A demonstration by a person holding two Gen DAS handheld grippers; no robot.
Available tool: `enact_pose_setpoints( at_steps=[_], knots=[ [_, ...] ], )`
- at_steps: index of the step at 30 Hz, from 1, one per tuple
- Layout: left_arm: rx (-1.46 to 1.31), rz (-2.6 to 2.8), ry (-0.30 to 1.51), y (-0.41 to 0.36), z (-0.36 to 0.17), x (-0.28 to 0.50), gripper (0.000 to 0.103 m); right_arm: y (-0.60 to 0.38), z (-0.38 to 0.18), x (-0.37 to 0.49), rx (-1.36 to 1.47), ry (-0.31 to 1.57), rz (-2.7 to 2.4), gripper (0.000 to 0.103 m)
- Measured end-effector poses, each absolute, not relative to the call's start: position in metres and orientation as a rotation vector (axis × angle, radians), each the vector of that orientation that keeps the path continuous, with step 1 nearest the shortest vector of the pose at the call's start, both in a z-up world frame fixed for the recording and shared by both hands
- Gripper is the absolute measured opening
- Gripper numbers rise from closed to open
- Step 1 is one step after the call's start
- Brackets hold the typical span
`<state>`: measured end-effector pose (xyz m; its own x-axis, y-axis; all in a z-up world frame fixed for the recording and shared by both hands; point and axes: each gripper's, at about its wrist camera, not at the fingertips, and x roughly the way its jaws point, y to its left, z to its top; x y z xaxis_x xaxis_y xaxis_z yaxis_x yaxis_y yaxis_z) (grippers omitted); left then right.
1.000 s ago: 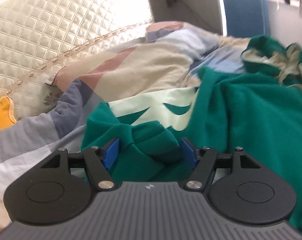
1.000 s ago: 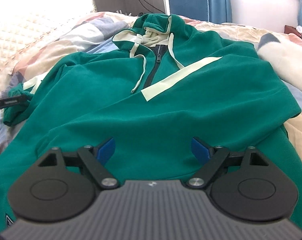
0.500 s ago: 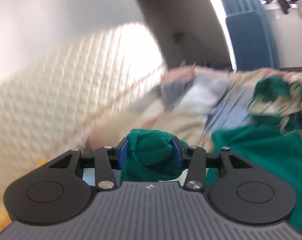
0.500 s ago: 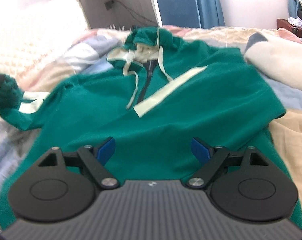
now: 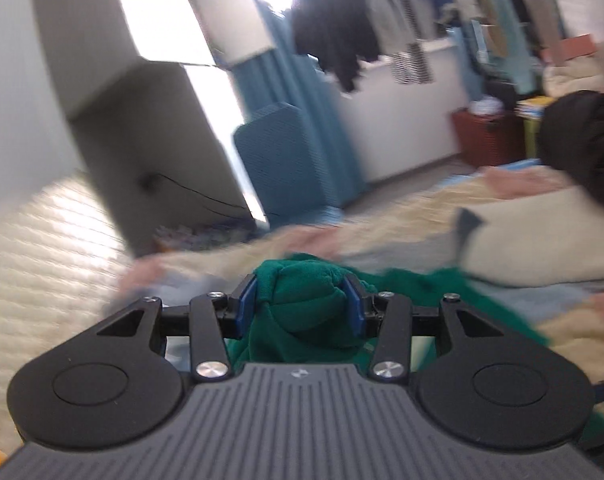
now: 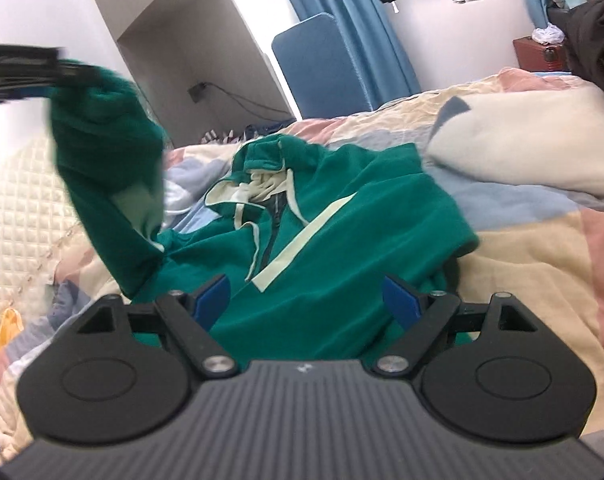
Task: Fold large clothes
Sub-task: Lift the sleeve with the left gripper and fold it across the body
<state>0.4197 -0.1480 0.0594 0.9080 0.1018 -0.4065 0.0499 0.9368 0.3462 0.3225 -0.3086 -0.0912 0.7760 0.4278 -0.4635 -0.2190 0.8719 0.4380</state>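
Observation:
A green hoodie (image 6: 342,232) with cream trim and drawstrings lies face up on the bed. My left gripper (image 5: 300,306) is shut on the end of the hoodie's sleeve (image 5: 302,300) and holds it high above the bed. In the right wrist view that sleeve (image 6: 110,168) hangs from the left gripper (image 6: 62,76) at the upper left. My right gripper (image 6: 308,300) is open and empty, just above the hoodie's lower body.
A patchwork quilt (image 6: 542,248) covers the bed. A cream pillow (image 6: 522,140) lies at the right. A quilted cream headboard (image 6: 18,208) is at the left. A blue chair (image 6: 322,64) and curtain stand beyond the bed. Clothes hang at the window.
My left gripper closed on the sleeve end and lifted it high off the bed, swinging rightward. My right gripper stayed open and drew back a little over the hoodie's lower part.

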Motion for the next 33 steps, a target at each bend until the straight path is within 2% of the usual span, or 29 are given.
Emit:
enact_pose_setpoints(
  at_steps=[6, 10, 14, 16, 20, 27, 33],
  knots=[
    [0.242, -0.083, 0.547, -0.176, -0.006, 0.445, 0.053, -0.330, -0.102, 0.331, 0.439, 0.588, 0.302, 0.085],
    [0.105, -0.148, 0.625, -0.158, -0.034, 0.449, 0.065, -0.336, -0.105, 0.337, 0.459, 0.593, 0.279, 0.085],
    [-0.071, -0.220, 0.660, -0.128, -0.039, 0.441, 0.081, -0.339, -0.105, 0.341, 0.462, 0.583, 0.243, 0.085],
    [-0.170, -0.260, 0.639, -0.109, -0.040, 0.423, 0.085, -0.340, -0.106, 0.342, 0.472, 0.584, 0.233, 0.085],
    [-0.268, -0.239, 0.573, -0.062, -0.055, 0.394, 0.088, -0.326, -0.109, 0.345, 0.439, 0.607, 0.242, 0.085],
    [-0.531, -0.017, 0.629, 0.053, -0.146, 0.394, 0.086, -0.295, -0.121, 0.354, 0.376, 0.668, 0.281, 0.084],
    [-0.695, 0.028, 0.664, 0.116, -0.199, 0.415, 0.086, -0.272, -0.137, 0.370, 0.340, 0.697, 0.281, 0.084]
  ],
)
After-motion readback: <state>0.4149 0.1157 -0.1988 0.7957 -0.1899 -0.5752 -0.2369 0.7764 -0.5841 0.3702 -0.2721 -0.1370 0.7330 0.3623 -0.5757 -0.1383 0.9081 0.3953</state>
